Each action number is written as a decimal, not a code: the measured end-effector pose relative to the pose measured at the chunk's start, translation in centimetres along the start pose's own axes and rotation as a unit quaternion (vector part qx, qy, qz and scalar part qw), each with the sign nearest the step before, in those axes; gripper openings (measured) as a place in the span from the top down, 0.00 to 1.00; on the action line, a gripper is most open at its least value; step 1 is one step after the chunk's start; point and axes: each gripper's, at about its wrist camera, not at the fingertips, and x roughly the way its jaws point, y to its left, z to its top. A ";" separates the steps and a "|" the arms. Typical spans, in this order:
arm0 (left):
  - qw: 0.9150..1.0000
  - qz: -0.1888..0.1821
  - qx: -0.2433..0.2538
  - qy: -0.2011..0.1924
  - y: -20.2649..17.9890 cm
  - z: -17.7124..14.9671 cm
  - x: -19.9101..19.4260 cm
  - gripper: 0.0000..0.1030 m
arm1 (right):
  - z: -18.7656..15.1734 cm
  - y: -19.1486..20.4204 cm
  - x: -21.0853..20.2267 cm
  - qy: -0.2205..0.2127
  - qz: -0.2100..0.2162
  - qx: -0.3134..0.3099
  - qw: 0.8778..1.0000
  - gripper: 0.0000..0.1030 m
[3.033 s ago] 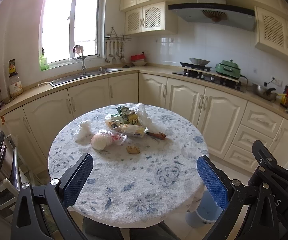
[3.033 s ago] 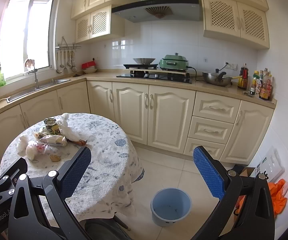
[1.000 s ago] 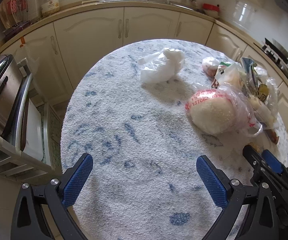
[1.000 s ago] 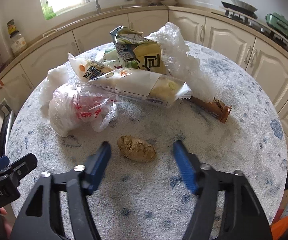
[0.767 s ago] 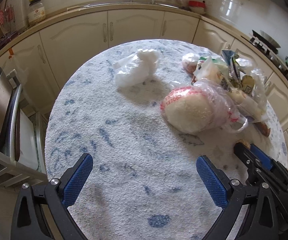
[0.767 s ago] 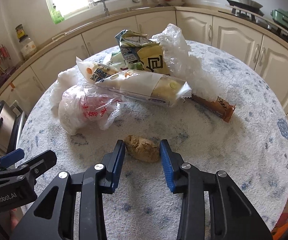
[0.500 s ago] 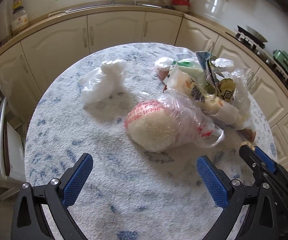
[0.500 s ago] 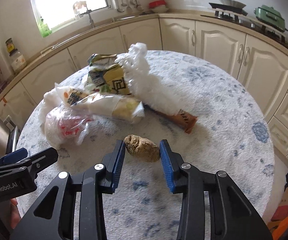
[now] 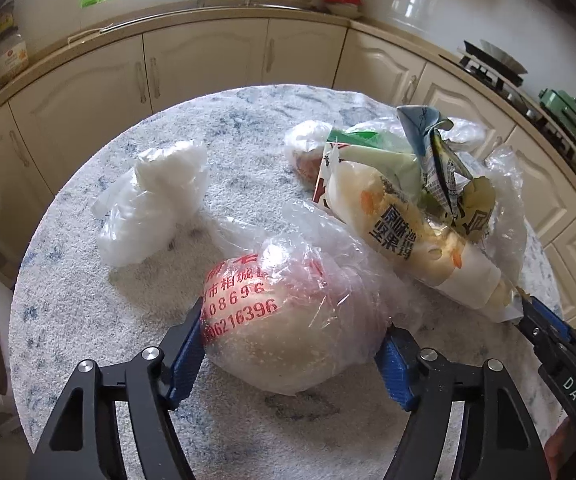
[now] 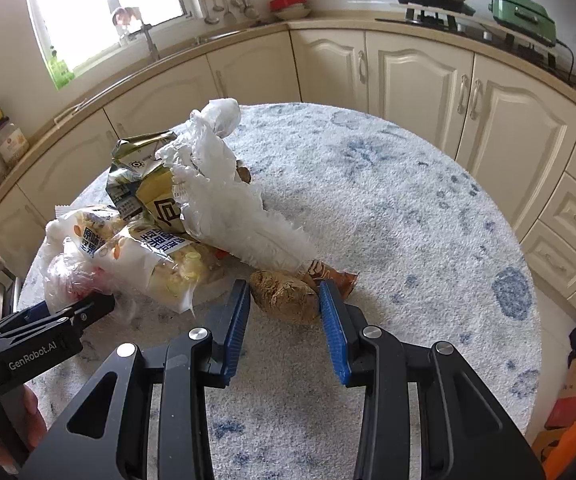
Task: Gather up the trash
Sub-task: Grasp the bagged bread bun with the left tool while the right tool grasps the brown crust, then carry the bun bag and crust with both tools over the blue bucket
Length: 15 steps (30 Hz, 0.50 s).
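Left gripper [image 9: 292, 344], wide a second ago, now closing its jaws around the bagged bun [image 9: 288, 320]; right gripper [image 10: 283, 312], at three o'clock, already clamps the brown lump [image 10: 283, 298] above the surface [image 10: 408, 220].

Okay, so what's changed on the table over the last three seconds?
Both tongs came in from the table's edge. The right tongs shut on the brown lump. The left tongs are closing around the bagged bun. The wrapper pile and crumpled white bag lie as before.
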 end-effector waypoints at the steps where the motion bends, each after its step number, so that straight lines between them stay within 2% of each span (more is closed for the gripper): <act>1: 1.000 0.001 -0.003 -0.002 0.2 -0.1 -0.1 0.35 | -0.1 0.1 -0.1 -0.001 0.001 -0.002 1.000 0.65; 10: 0.999 0.041 -0.021 -0.020 0.7 -2.7 -3.7 0.35 | -0.7 0.9 -3.4 -0.023 0.016 -0.010 1.000 0.65; 15: 0.998 0.042 -0.020 -0.040 0.3 -4.5 -7.1 0.35 | -1.6 1.1 -6.3 -0.042 0.027 -0.013 0.999 0.65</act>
